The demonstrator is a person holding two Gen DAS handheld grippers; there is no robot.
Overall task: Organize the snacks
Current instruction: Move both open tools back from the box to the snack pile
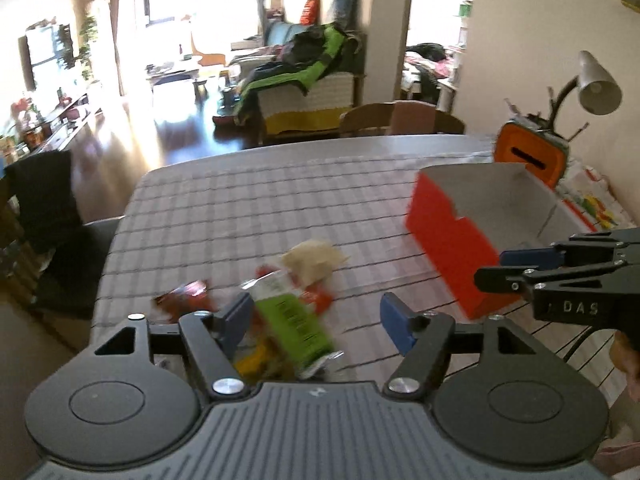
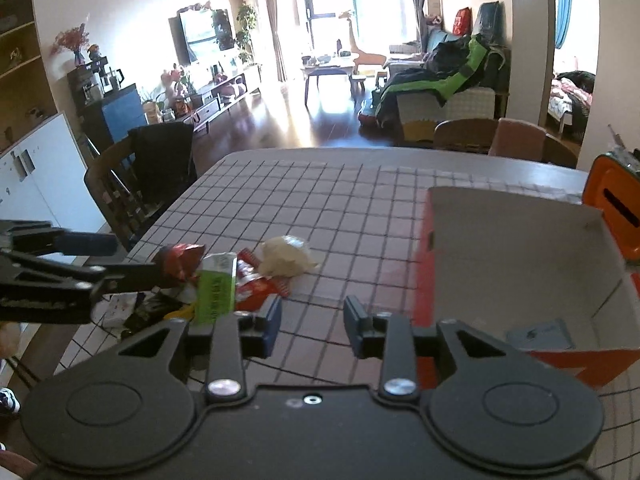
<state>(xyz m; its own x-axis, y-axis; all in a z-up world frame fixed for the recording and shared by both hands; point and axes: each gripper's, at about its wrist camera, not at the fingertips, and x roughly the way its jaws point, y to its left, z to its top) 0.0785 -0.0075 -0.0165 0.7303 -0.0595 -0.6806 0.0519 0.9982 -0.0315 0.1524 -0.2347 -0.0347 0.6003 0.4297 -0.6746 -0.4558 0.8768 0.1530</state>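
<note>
Currently:
left gripper (image 1: 316,322): jaws spread wide, nothing pinched; hovers above the near edge of the snack pile, green packet visible in the gap below the blue pads.
right gripper (image 2: 312,322): jaws partly apart, empty; bare tablecloth between the pads, box just to its right.
snack pile (image 2: 224,280): loose heap on the checked tablecloth (image 2: 340,200), near-left part of the table.
green packet (image 1: 294,320): on top of the heap, lying lengthwise.
red wrappers (image 2: 256,290): under and beside the green packet.
pale crumpled bag (image 2: 286,256): far side of the pile, touching it.
red box (image 2: 520,248): open top, right of the pile, well apart from it; a small blue item (image 2: 538,334) on its floor.
orange case (image 1: 528,156): behind the box, by the desk lamp (image 1: 592,84).
</note>
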